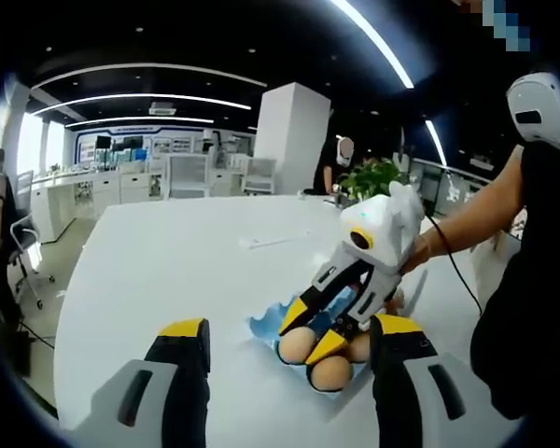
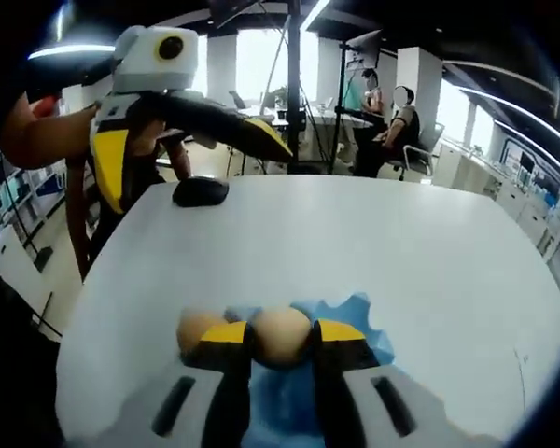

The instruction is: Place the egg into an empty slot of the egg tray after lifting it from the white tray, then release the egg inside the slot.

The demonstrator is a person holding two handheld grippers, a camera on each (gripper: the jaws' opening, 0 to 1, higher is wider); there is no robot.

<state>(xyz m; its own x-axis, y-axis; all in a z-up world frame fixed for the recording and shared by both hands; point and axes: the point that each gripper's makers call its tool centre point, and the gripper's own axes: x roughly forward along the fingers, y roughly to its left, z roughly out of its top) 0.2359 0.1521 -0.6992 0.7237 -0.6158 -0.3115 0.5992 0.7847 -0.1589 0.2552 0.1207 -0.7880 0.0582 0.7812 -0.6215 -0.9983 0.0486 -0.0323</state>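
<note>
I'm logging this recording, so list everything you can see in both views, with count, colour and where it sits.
Table: one, white, round, under everything.
Egg tray: one, blue, near table edge.
Eggs: at least three, brown, in the blue tray; one sits between the right gripper's jaws.
Dark object: one, black, far side of table; too small to identify.
Plant: one, green, beyond the table.
People: a few, seated in the office background.
Left gripper: yellow-tipped jaws apart, holding nothing.
Right gripper: yellow-tipped jaws closed around an egg.
Person's arm: holding the right gripper.
</note>
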